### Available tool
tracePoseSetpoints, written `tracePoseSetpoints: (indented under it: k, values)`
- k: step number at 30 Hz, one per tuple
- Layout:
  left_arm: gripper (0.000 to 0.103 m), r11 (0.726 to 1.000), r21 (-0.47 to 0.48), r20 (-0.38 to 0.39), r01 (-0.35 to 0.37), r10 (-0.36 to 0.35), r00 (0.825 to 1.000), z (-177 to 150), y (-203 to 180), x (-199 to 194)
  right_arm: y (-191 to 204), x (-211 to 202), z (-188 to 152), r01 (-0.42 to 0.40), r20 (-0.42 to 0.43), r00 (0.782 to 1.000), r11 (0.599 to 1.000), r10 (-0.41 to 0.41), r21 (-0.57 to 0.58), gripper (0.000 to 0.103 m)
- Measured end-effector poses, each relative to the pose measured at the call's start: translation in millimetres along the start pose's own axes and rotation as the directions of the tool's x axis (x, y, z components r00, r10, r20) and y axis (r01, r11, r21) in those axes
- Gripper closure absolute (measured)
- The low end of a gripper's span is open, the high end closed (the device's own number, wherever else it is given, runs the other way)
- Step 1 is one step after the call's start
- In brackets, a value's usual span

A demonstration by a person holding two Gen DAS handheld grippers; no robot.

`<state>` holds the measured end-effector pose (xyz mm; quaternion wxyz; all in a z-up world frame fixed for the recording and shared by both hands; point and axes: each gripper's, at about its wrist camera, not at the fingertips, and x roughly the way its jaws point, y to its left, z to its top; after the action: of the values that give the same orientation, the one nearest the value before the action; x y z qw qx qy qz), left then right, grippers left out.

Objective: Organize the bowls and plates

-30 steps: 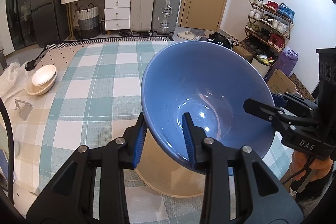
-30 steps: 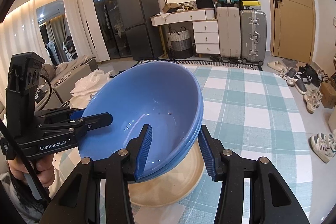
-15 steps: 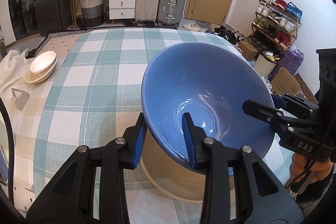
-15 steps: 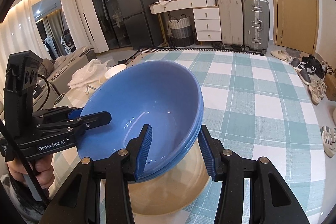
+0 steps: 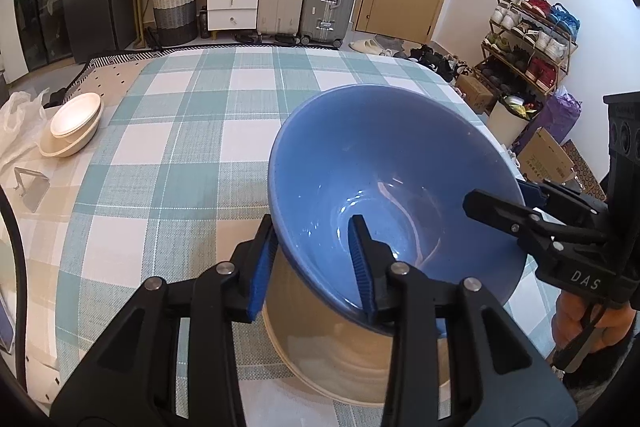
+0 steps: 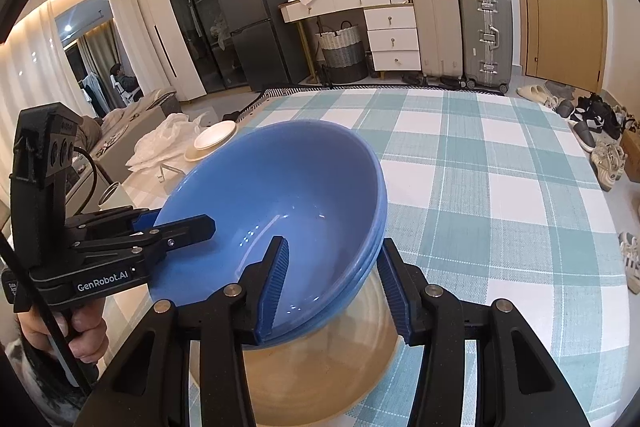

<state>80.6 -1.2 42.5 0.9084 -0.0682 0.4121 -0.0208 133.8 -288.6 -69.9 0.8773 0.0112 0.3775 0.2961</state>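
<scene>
Checked cloth covers more of our bench [image 5: 168,163] than before; both tools, left [image 5: 316,263] and right [image 6: 332,287], still clamp the blue bowl [image 5: 384,195] over the beige plate [image 5: 360,359].

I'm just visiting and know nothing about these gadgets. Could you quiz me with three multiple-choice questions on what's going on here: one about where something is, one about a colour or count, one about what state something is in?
1. Where is the stack of white bowls?
A. under the blue bowl
B. at the table's far left edge, near a plastic bag
C. on the shoe rack

2. What colour is the plate under the blue bowl?
A. beige
B. green
C. black

3. How is the blue bowl held?
A. lying untouched on the table
B. by one gripper only
C. tilted, its rim clamped by both grippers

Answers:
1 B: the left wrist view shows the stack there, beside the bag.
2 A: beige shows below the bowl in both views.
3 C: the left gripper and right gripper each have jaws shut on opposite sides of the rim.
</scene>
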Motion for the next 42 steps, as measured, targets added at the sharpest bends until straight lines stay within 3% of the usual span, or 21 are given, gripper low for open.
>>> tracePoseSetpoints:
  k: [7, 10, 15, 19, 22, 24, 31, 42]
  values:
    - [0.071, 1.000, 0.022, 0.007, -0.013, 0.013, 1.000, 8, -4, 15, -1, 3, 1, -0.002, -0.002, 1.000, 1.000, 0.002, -0.002, 0.054]
    - [0.064, 1.000, 0.026, 0.017, -0.003, 0.003, 1.000, 10, -2, 18, -3, 3, 1, -0.004, 0.002, 1.000, 1.000, 0.004, -0.006, 0.052]
    - [0.028, 0.998, 0.054, 0.071, 0.020, -0.024, 0.997, 9, -2, 13, -8, -2, 0, -0.008, 0.022, 1.000, 1.000, 0.008, -0.011, 0.032]
    - [0.025, 0.996, 0.090, 0.121, 0.029, -0.040, 0.992, 8, 2, 7, -15, -8, -2, -0.020, 0.038, 0.999, 1.000, 0.020, -0.006, 0.014]
    - [0.019, 0.993, 0.117, 0.159, 0.027, -0.045, 0.986, 5, 5, 0, -19, -14, -5, -0.022, 0.061, 0.998, 1.000, 0.023, -0.020, 0.007]
    - [0.003, 0.992, 0.127, 0.188, 0.022, -0.046, 0.981, 2, 9, -5, -22, -21, -7, -0.023, 0.089, 0.996, 0.999, 0.027, -0.040, 0.002]
    - [0.002, 0.991, 0.130, 0.267, 0.016, -0.051, 0.962, -13, 34, -20, -39, -42, -21, -0.052, 0.181, 0.981, 0.994, 0.070, -0.100, 0.001]
    - [0.002, 0.994, 0.109, 0.308, 0.015, -0.048, 0.950, -48, 71, -18, -42, -63, -64, -0.079, 0.256, 0.958, 0.975, 0.132, -0.206, 0.001]
